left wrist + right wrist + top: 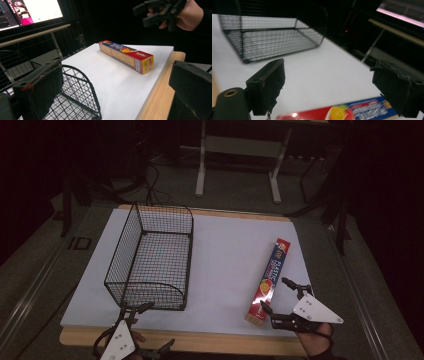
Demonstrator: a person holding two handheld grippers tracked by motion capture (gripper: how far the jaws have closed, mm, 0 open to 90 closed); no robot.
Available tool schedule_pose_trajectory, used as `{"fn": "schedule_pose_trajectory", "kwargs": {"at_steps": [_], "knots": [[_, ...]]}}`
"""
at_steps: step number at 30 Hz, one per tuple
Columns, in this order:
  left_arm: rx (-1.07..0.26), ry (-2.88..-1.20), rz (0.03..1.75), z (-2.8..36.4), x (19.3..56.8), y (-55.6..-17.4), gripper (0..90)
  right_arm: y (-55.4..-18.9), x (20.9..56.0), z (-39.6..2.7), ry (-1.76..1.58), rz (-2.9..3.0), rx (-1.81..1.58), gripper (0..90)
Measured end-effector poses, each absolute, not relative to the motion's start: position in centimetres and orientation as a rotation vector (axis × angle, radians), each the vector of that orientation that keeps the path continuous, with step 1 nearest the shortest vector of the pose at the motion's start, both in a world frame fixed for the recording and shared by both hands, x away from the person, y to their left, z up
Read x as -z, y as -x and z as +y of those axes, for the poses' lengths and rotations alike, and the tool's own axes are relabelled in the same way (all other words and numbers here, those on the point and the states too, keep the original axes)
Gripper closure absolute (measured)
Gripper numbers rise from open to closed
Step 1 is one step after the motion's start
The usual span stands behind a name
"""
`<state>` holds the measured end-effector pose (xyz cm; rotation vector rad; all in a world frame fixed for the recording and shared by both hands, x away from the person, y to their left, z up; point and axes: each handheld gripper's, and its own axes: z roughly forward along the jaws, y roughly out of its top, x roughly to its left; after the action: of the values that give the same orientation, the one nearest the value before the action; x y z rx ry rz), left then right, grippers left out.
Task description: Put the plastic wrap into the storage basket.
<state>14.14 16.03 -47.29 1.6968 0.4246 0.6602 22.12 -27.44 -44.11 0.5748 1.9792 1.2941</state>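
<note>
- Surveying from the high view, we find a wooden table [200, 343] covered by a white board [230, 255], the largest surface in play and bare apart from two items.
- Next in size is the black wire basket [150, 257], standing upright on the left part of the board with its open top facing up; we see nothing inside it.
- The plastic wrap box [268, 281], long and narrow with a red and blue print, lies flat on the right part of the board, well apart from the basket, its near end close to the board's front edge.
- The right gripper [280, 296] sits just beside the box's near end. Its jaws are spread wide and released; in the right gripper view the box [342, 112] lies below and between them, and we see no pad pressing on it.
- The left gripper [152, 325] hovers at the front edge near the basket's curved end, jaws parted, nothing between them.
- We judge the step in hand to be taking hold of the box with the right gripper, likely for placing in the basket.
- Our recommendation: lower the jaws so they straddle the narrow width, not the length; take hold somewhat further in from the end so the long box does not droop or swing; close squarely on the two side faces; keep the box level on lifting.
</note>
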Motion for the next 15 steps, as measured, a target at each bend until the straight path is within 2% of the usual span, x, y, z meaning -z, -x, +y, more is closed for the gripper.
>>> {"fn": "schedule_pose_trajectory", "kwargs": {"at_steps": [15], "knots": [[-0.660,-1.701,0.424,16.0,47.4,-14.2,0.1,-26.2,40.6,-25.3,-0.644,1.986,-1.193,12.5]]}}
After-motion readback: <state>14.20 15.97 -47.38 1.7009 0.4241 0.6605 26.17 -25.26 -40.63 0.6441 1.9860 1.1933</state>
